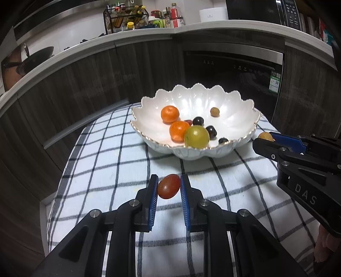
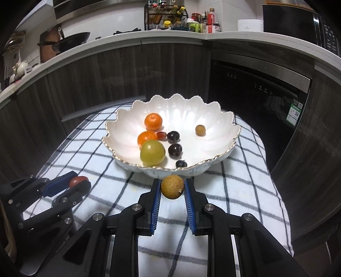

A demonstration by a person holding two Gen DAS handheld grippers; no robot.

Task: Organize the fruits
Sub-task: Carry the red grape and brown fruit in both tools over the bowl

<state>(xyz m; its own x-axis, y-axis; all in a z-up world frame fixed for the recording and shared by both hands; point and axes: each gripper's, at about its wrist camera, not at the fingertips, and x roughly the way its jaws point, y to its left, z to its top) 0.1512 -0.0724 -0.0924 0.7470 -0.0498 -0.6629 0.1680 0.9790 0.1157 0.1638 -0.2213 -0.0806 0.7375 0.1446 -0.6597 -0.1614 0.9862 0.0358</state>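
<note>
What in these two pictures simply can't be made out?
- Small red fruit in the bowl: mostly hidden behind an orange, both views.
- Bottle labels on the counter rack: too small.
- Right gripper, left view: cut off by the edge.
- Cloth under the bowl: hidden.

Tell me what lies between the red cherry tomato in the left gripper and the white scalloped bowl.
Only bare checked cloth lies between the red cherry tomato and the white scalloped bowl, seen in the left wrist view.

Glossy porcelain bowl (image 1: 240, 106), checked woven cloth (image 1: 110, 162)
</note>
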